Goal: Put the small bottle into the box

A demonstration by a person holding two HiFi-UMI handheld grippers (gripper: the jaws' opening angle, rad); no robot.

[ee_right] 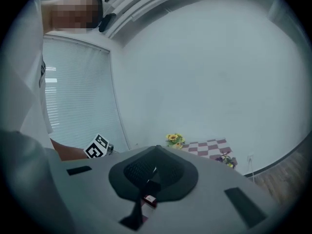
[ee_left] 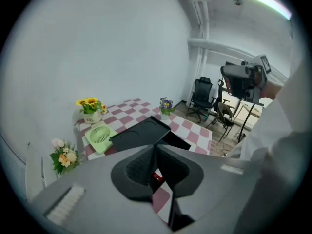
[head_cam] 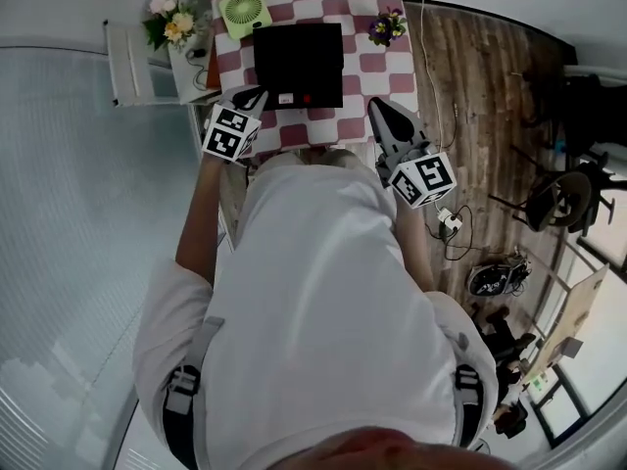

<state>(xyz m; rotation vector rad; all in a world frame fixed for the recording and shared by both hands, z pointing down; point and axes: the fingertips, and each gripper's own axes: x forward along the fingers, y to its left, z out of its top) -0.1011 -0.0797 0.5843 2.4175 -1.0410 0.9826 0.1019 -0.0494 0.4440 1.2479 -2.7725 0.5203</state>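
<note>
The black box (head_cam: 299, 62) hogs the middle of the table (head_cam: 380, 67). A green fan (head_cam: 244, 10) crowds its far-left corner, purple flowers (head_cam: 387, 27) stand off its far-right corner. Tabletop right of the box looks bare, so room there.

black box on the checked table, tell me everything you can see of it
The black box is squarish, matte and dark all over, lying flat on the red-and-white checked tablecloth. A green fan sits by its far left corner. A small white patch and a red spot show at its near edge.
</note>
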